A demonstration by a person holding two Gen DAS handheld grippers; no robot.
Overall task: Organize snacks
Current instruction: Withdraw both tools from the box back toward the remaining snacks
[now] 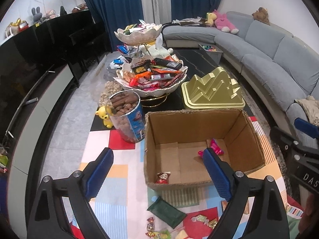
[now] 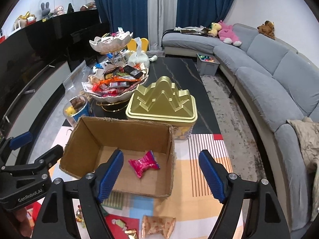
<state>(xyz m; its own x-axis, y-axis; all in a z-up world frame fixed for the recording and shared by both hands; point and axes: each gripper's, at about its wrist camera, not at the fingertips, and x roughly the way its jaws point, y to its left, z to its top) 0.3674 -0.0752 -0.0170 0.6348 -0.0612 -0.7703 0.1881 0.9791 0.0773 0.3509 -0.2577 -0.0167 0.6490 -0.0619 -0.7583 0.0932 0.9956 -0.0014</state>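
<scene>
Closest to us, loose snacks lie on the bright mat: a dark green pack (image 1: 166, 212), some foil candies (image 1: 204, 220) & a tan crinkly bag (image 2: 158, 226). They look like the ones not put away yet.

Both claws hang just over the box w/ nothing in them. Left gripper (image 1: 157, 171) has its jaws wide apart; right gripper (image 2: 160, 174) too. Prob so each can go grab another snack.

The cardboard box (image 1: 199, 117) is open on top, so stuff drops in easy. Inside: a pink candy pack (image 2: 144, 163) & a small red pack (image 1: 163, 177).

Further back sit a nut tub (image 1: 127, 117), a gold tin (image 2: 162, 103) & a full snack stand (image 1: 153, 75).
</scene>
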